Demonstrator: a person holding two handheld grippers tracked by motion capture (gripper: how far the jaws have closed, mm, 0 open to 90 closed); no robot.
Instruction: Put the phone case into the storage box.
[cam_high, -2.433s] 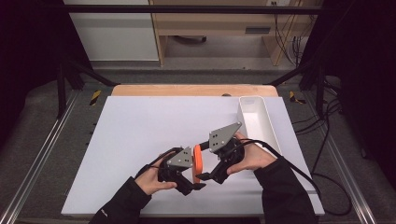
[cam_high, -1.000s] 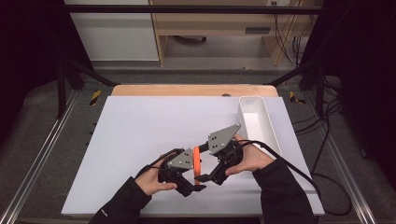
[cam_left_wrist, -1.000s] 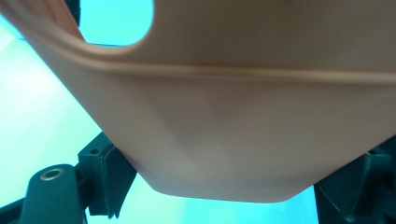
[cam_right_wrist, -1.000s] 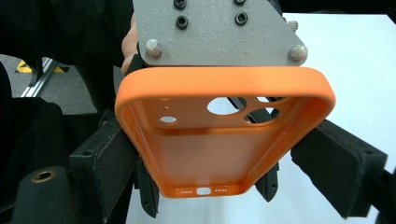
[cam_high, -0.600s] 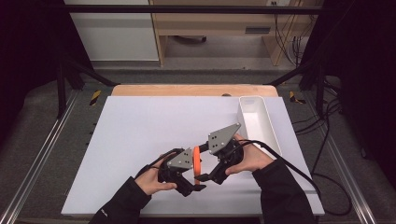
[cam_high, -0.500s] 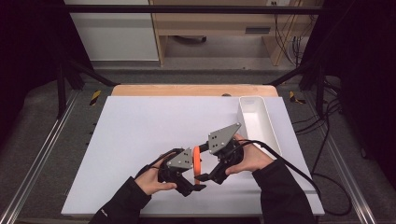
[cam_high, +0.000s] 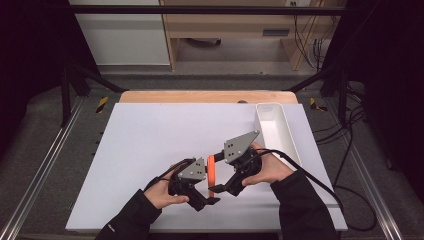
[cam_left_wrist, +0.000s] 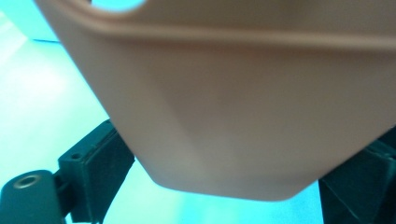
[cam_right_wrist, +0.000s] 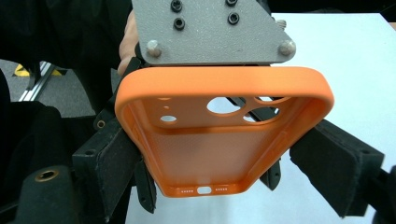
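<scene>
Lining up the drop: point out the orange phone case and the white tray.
orange phone case (cam_right_wrist: 205, 154), right gripper view, inner back panel.
white tray (cam_high: 284, 134), high view, right wall.

It looks like a lab — a white table (cam_high: 150, 135) inside a metal frame (cam_high: 45, 165), black curtains (cam_high: 30, 60) around, loose cables (cam_high: 350, 135) on the floor.

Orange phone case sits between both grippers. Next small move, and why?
Probably draw the left gripper back off the case. Its jaws have just been opening, and in the left gripper view the left pad looks clear of the orange phone case, though that view is blurred. The right gripper is clamped across the case's sides, so it seems to carry it alone; the white tray is a likely destination.
</scene>
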